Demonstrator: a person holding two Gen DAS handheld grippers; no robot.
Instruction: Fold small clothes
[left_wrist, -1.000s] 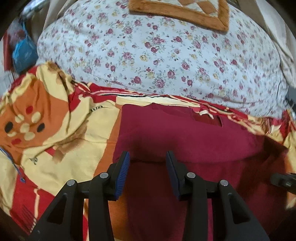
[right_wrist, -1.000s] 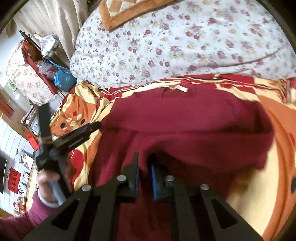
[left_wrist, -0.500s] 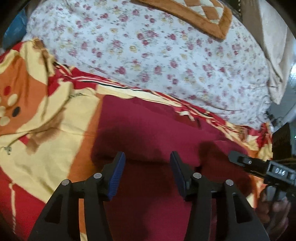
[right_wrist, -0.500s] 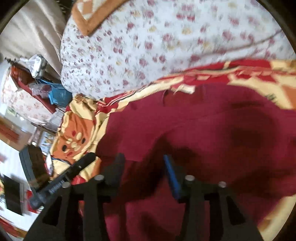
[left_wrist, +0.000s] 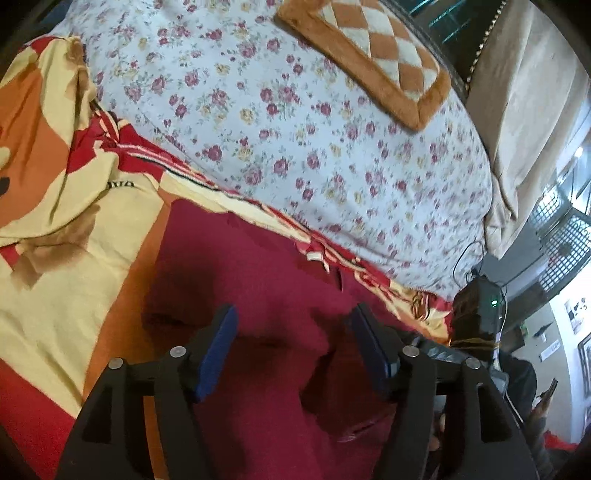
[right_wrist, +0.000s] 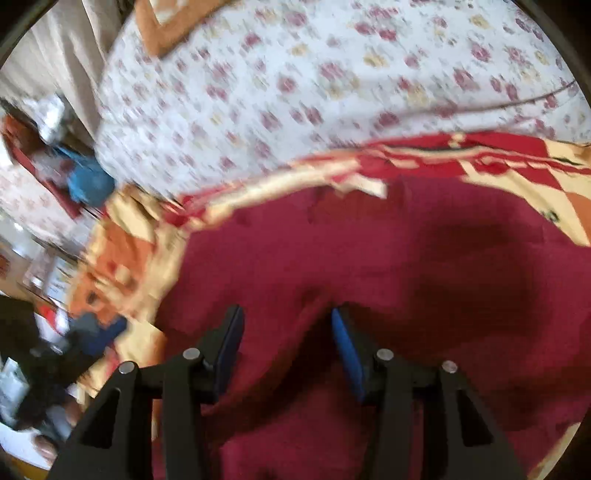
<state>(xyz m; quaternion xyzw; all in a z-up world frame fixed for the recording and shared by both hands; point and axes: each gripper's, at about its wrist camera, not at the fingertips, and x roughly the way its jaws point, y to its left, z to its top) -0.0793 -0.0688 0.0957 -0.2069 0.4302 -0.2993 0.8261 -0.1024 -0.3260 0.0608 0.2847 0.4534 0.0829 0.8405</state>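
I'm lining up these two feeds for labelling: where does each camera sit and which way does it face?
Left wrist: on the left gripper, looking down over the maroon garment toward the floral bedding; its open fingers show.
Right wrist: on the right gripper, angled down at the garment; open fingers show, picture blurred.
Shared: garment, patterned blanket, floral bedding.

Dark red garment (left_wrist: 258, 280), soft knit-looking fabric, lying spread out mostly flat on the red, yellow and orange patterned blanket (left_wrist: 74, 266) on the bed. Got a small whitish tag (left_wrist: 316, 256) at its far edge, right by the blanket's striped border, plus a few shallow folds and a raised crease near the front. Looks the same in the blurry right wrist view, filling the lower middle.
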